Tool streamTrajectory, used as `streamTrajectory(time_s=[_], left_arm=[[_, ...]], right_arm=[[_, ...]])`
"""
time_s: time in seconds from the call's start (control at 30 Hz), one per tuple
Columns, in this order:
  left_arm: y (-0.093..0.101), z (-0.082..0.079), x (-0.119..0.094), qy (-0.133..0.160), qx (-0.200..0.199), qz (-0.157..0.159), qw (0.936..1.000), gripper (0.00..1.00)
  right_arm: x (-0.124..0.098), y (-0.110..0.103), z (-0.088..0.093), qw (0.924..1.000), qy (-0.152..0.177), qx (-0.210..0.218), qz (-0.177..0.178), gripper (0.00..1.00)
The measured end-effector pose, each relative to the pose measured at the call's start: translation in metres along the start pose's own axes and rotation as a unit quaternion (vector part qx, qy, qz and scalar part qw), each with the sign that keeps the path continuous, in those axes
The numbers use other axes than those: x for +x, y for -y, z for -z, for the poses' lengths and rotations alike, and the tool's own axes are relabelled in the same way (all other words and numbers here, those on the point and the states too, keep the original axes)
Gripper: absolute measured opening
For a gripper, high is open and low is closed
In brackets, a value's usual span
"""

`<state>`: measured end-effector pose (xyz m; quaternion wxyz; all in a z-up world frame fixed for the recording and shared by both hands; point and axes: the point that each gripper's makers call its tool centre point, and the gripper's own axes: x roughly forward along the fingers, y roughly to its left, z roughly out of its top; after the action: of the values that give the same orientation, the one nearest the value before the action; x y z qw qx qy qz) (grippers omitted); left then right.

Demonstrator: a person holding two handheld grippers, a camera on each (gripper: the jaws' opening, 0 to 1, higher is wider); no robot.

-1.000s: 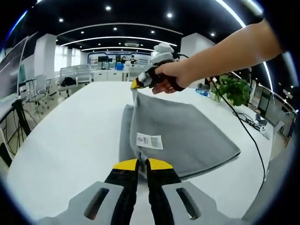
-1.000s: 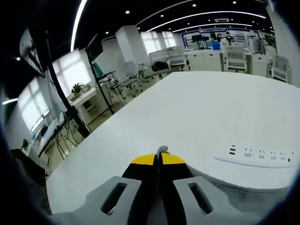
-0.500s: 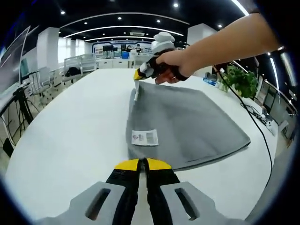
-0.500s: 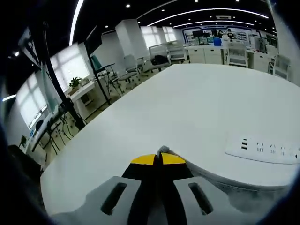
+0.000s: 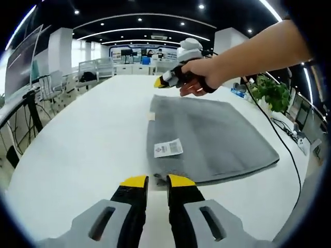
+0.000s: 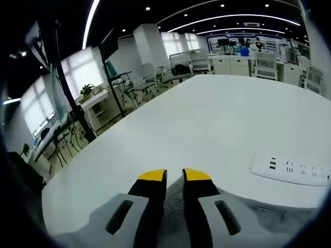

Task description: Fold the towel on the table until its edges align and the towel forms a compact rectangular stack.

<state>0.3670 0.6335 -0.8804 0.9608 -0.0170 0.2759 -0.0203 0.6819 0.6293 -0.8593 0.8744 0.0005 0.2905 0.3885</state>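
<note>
The grey towel (image 5: 207, 134) lies flat and folded on the white table (image 5: 88, 139), a white label (image 5: 168, 148) on its near part. My left gripper (image 5: 158, 182) stands open just before the towel's near edge, nothing between its yellow tips. At the towel's far corner, a hand (image 5: 199, 77) holds my right gripper (image 5: 160, 82) just above the cloth. In the right gripper view that gripper (image 6: 174, 175) is open, with the grey towel (image 6: 269, 225) showing under and between the jaws.
A white power strip (image 6: 290, 168) lies on the table beyond the towel. A potted plant (image 5: 269, 93) and a black cable (image 5: 282, 155) are at the table's right side. A tripod (image 5: 32, 108) and chairs stand past the left edge.
Both grippers have opened and let go of the towel. The lifted far corner has come down, and the towel now lies flat.
</note>
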Motion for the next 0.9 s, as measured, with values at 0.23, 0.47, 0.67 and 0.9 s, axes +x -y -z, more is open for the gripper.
streamTrajectory(time_s=[0.23,0.47,0.67,0.9], left_arm=[[0.018,-0.027,-0.005,0.031,0.047,0.016,0.9983,0.27],[0.037,-0.039,-0.006,0.044,0.079,0.020,0.9957,0.44],[0.055,-0.047,-0.008,0.046,0.090,0.028,0.9945,0.58],[0.077,-0.052,-0.009,0.046,0.086,0.049,0.9940,0.68]], right_arm=[[-0.021,0.009,-0.014,0.9999,0.016,-0.005,0.000,0.30],[-0.049,0.022,-0.030,0.9992,0.039,-0.011,0.001,0.50],[-0.076,0.037,-0.036,0.9989,0.043,-0.018,0.006,0.58],[-0.106,0.062,-0.032,0.9986,0.043,-0.024,0.022,0.61]])
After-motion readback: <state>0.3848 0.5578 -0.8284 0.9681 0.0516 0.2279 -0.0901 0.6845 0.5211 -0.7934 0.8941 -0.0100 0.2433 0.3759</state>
